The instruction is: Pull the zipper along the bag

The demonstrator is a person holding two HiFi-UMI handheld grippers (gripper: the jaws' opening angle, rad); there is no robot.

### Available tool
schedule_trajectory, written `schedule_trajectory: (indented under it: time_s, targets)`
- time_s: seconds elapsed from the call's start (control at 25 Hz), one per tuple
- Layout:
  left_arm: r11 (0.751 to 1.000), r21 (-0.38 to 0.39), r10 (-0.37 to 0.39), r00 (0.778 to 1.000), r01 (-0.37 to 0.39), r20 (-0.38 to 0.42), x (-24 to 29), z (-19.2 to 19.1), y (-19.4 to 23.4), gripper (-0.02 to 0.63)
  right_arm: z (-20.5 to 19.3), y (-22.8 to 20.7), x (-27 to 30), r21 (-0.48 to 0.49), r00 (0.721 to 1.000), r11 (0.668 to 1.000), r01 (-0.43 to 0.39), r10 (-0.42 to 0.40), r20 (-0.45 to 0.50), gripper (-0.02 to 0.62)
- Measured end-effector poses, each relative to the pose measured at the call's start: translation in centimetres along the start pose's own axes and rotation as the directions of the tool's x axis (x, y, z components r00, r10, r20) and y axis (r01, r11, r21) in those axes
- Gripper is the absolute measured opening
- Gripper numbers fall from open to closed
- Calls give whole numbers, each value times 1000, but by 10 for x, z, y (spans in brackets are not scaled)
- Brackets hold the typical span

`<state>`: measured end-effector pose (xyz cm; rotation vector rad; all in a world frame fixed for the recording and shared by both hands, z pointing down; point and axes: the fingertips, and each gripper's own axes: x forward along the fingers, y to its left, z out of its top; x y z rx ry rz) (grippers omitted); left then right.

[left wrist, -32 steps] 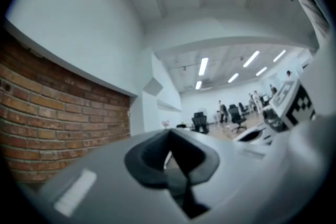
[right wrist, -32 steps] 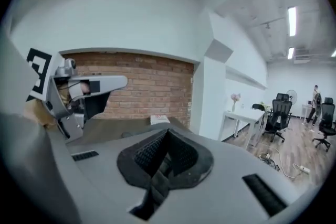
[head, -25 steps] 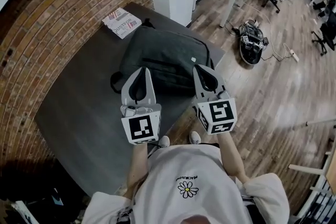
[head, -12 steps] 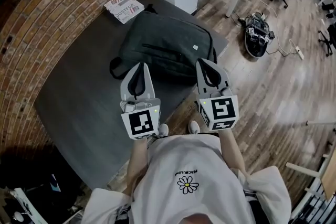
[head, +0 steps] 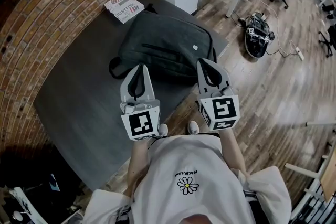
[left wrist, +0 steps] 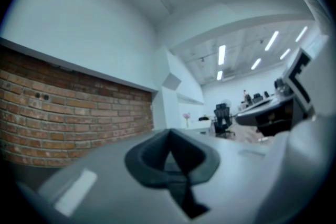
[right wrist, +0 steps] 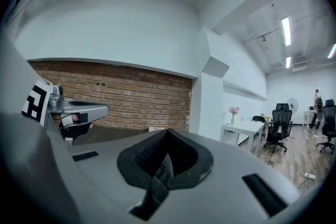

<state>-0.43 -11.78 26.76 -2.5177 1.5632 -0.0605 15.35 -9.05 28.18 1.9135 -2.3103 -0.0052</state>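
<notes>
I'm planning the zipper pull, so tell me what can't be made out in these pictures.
- Zipper slider: head view, too small against the dark bag to locate.
- The bag in both gripper views: the left gripper and right gripper block it with their own bodies. The left gripper view is also blurred.
- The booklet, its smaller print: head view, too small to read.

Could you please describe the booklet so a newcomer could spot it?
Find the dark table beside the brick wall. At its far corner, beyond the dark bag, lies the booklet: the only pale, flat, printed thing on it.
</notes>
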Motion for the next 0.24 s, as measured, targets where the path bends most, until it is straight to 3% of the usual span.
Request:
schedule_trajectory:
  time_s: [0.24]
  targets:
    - [1000, -26, 5, 1000, -5, 12, 1, 1, 5, 8, -2, 1, 2, 9, 1000, 1000, 7, -7, -13, -2]
